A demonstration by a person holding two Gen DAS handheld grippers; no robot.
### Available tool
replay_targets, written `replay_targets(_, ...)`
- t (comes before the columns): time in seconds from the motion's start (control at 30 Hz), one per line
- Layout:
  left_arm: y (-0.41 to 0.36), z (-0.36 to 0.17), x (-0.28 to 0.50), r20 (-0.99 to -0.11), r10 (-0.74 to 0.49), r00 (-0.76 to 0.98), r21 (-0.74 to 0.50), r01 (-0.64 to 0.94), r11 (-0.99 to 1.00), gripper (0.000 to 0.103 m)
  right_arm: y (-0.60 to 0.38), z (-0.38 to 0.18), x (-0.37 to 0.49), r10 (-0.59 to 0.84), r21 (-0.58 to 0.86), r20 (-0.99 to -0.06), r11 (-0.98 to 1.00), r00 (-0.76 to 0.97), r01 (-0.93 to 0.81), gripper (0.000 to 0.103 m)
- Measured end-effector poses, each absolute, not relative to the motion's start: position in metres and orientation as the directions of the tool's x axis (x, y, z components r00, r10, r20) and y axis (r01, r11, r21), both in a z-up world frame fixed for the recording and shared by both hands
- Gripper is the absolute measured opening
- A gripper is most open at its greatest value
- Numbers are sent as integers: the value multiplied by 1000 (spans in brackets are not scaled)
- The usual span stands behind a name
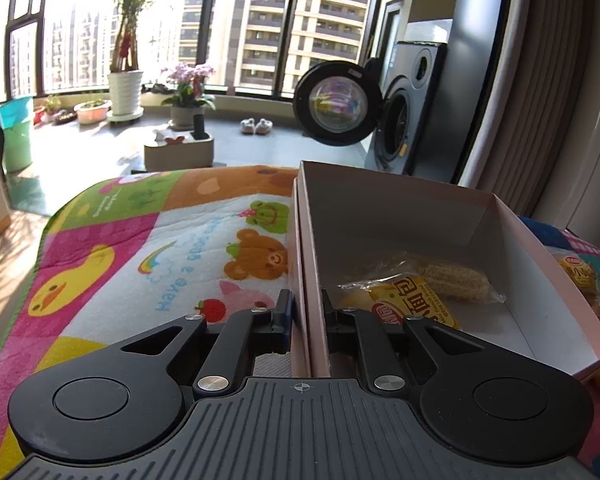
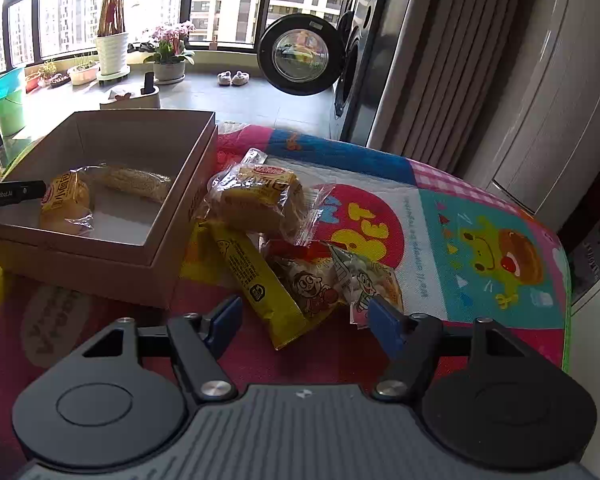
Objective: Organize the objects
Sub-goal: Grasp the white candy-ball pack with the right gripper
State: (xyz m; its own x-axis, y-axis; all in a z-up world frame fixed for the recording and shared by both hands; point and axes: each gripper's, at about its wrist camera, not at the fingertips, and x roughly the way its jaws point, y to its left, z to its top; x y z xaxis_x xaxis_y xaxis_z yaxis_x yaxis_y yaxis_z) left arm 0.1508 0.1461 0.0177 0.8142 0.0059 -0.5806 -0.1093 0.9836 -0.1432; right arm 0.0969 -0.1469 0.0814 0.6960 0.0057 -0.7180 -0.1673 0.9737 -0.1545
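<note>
An open pale pink cardboard box (image 1: 420, 204) (image 2: 112, 260) stands on a colourful cartoon mat. My left gripper (image 1: 306, 304) is shut on the box's left wall, one finger inside and one outside. Inside lie a yellow-wrapped bread packet (image 1: 414, 304) (image 2: 66, 204) and a clear-wrapped pale cake (image 1: 456, 280) (image 2: 138, 182). My right gripper (image 2: 304, 316) stands open just in front of a pile of snack packets: a yellow-wrapped bread (image 2: 260, 200), a long yellow packet (image 2: 256, 280) and a cartoon-printed packet (image 2: 332, 280). The left gripper's finger (image 2: 12, 194) shows at the box's far left edge.
The mat (image 1: 148, 248) covers a raised surface whose edge drops off at the right (image 2: 564, 280). Beyond are a washing machine with its round door open (image 1: 336, 104), potted plants (image 1: 124, 84), a green bucket (image 1: 16, 128) and curtains (image 2: 452, 80). Another snack packet (image 1: 596, 292) lies right of the box.
</note>
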Motion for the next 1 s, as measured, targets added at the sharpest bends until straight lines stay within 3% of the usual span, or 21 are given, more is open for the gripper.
replay_targets(0.2, 146, 18, 151, -580, 5, 815, -145, -109, 983, 14, -154, 57, 118, 37, -77, -755, 986, 654, -145, 70)
replay_targets(0.37, 146, 18, 150, -580, 4, 815, -146, -109, 983, 14, -148, 62, 101, 288, 161, -789, 949, 542, -270, 67)
replay_targets(0.53, 147, 18, 150, -580, 3, 815, -148, -109, 983, 14, -142, 90, 82, 217, 29, -753, 954, 622, -298, 66)
replay_targets(0.67, 146, 17, 150, -580, 1, 815, -150, -108, 983, 14, -175, 90, 100, 64, -16, -734, 994, 676, -112, 73)
replay_targets(0.87, 146, 17, 150, -580, 2, 815, -149, -108, 983, 14, -253, 63, 139, 0, 192, -777, 952, 630, 237, 76)
replay_targets(1.0, 146, 17, 150, -580, 3, 815, -148, -109, 983, 14, -276, 49, 156, 6, 264, -787, 907, 617, 328, 78)
